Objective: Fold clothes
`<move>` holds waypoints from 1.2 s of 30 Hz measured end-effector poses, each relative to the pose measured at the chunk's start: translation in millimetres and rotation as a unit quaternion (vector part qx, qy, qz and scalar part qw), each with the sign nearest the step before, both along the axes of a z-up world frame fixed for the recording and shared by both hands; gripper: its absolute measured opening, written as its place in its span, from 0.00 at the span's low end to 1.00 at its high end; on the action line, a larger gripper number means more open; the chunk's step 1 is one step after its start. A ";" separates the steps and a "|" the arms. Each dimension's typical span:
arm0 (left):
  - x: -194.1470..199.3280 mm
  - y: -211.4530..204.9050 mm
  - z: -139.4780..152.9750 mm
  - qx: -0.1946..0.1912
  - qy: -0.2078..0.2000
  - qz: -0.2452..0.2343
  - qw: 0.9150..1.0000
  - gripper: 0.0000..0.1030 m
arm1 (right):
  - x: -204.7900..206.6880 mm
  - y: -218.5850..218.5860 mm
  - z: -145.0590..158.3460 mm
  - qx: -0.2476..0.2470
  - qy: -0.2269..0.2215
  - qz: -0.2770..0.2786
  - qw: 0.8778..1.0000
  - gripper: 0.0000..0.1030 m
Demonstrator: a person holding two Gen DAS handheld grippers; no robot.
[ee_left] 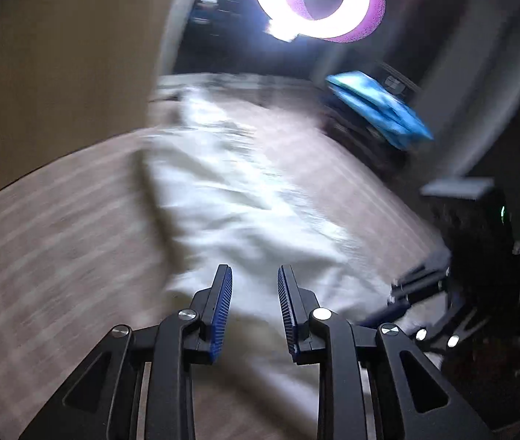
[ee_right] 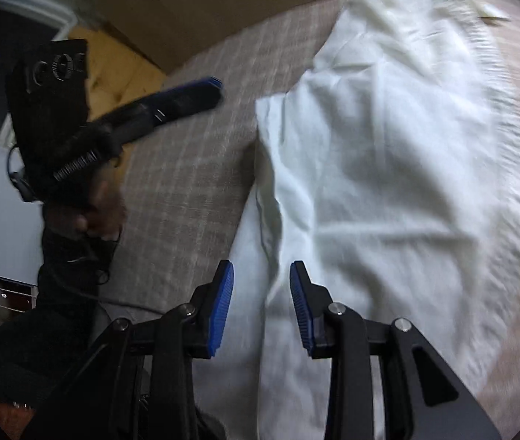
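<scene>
Both grippers (ee_left: 255,275) (ee_right: 261,271) angle downward, jaws parted, over white garment (ee_right: 388,183).

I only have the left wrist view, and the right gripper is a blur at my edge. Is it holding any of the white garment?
Observer: No. The right gripper is open with nothing between its pads. The white garment lies beneath it.
Operator: And my left gripper, is it over the cloth?
Observer: From the right wrist view, the left gripper shows beside the garment's edge, over the checked cover, not on the cloth.
Operator: Is the garment lying flat?
Observer: Not quite. Along the edge nearest the left gripper, a creased upper layer lies over a lower one.
</scene>
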State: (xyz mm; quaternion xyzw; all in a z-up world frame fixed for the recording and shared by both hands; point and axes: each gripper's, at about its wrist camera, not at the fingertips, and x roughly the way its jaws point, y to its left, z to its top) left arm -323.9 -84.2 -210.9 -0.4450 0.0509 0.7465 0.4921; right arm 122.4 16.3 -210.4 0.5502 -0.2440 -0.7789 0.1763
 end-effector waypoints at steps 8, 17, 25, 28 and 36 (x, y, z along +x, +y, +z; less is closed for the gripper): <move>-3.8 -19.9 -52.2 -0.129 -0.012 0.016 0.991 0.16 | 133.4 15.5 -46.8 0.083 -0.087 -0.023 0.992 0.31; 84.8 -30.2 23.7 -0.069 0.037 0.019 0.997 0.23 | 249.1 6.6 -25.7 0.067 -0.034 -0.049 0.996 0.31; 171.8 29.8 -35.8 -0.117 -0.039 0.013 0.992 0.24 | 270.0 -69.7 -60.4 0.095 -0.038 0.020 0.995 0.30; 211.1 22.9 -27.1 -0.097 -0.042 0.030 0.994 0.27 | 315.6 -65.8 -47.1 0.093 -0.019 0.018 0.995 0.30; 272.9 32.8 -43.7 -0.105 -0.083 0.087 0.987 0.27 | 231.0 -34.7 -47.3 0.091 0.003 0.048 0.995 0.30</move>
